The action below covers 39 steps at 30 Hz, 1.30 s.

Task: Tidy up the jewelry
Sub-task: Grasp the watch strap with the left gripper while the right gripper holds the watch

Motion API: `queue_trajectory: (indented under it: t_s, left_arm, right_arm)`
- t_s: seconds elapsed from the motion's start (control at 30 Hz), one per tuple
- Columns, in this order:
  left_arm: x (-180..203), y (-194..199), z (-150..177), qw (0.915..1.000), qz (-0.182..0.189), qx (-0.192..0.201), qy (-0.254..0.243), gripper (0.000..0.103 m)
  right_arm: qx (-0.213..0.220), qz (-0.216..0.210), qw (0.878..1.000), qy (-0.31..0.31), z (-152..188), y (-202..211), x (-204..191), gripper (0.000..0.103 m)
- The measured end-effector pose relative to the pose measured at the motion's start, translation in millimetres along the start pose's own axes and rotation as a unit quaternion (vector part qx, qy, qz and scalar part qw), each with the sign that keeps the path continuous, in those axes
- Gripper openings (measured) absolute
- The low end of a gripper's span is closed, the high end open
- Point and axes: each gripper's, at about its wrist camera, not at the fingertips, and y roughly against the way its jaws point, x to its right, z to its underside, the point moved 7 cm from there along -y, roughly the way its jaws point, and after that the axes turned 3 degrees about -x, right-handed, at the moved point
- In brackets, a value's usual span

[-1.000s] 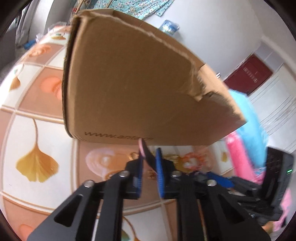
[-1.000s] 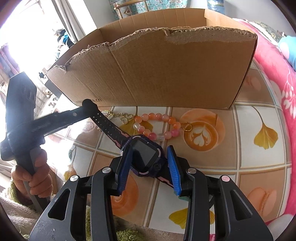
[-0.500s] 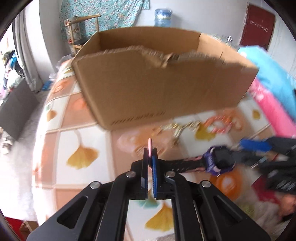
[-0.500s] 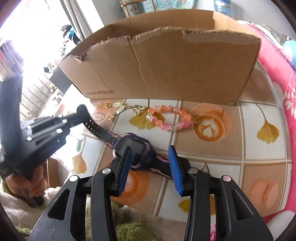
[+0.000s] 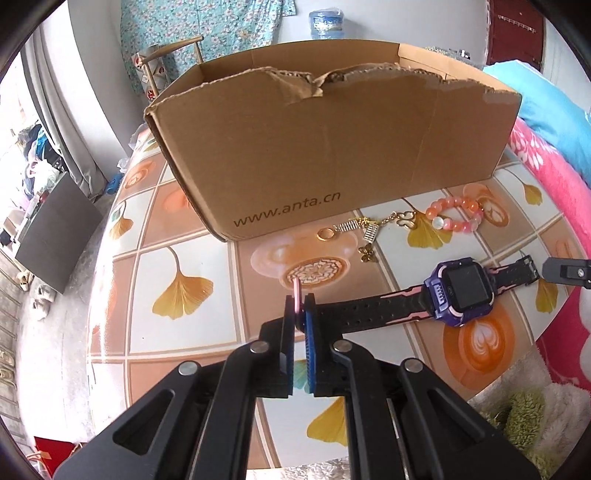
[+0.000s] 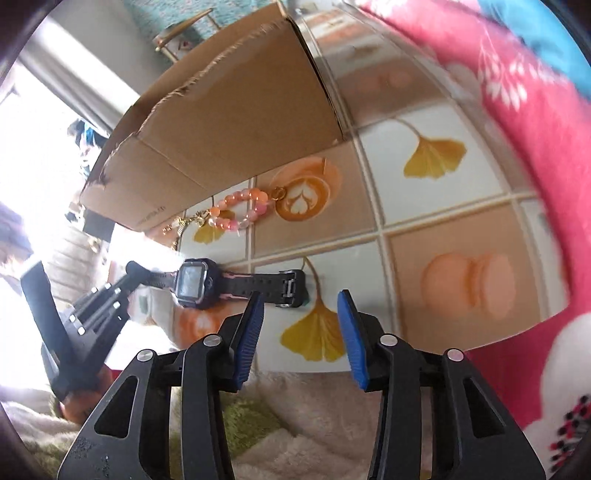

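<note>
The worktop (image 5: 177, 258) wears a tiled print of ginkgo leaves and latte cups. Far behind, a floral teal curtain (image 5: 207, 22) hangs on a pale wall, a wooden chair (image 5: 173, 55) before it. A dark red door (image 5: 517, 33) stands far right; daylight floods from the left.

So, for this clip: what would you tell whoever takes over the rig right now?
Left gripper: shut on the strap end of the watch, which lies stretched across the table.
Right gripper: open, empty; its jaws have just been closing a little, with nothing between them. The watch's buckle end is just beyond its tips.
Bead bracelet and gold chain lie on the table against the cardboard box.
Done: nothing visibly boxed; box interior not visible.
Left: box the watch, bracelet and chain.
</note>
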Motion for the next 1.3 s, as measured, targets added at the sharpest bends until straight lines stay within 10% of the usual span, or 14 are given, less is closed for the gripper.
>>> queue_trajectory:
  t_s: [0.2,0.67,1.3]
  left_arm:
    - [2,3,2,1.0000,-0.002,0.001,-0.003,0.005]
    - [0,1,0,1.0000,0.003,-0.002,0.004,0.005]
    - [-6,-2,-1,0.9994,0.015,-0.018,0.024,0.005]
  right_arm:
    - [-0.001,-0.004,1.000,-0.001,-7,-9,-6,0.035]
    - [0.007,-0.191,0.980,-0.061,-18,5,-23,0.031]
    - [0.033,0.062,0.995,0.076,-13,-24,-39,0.005]
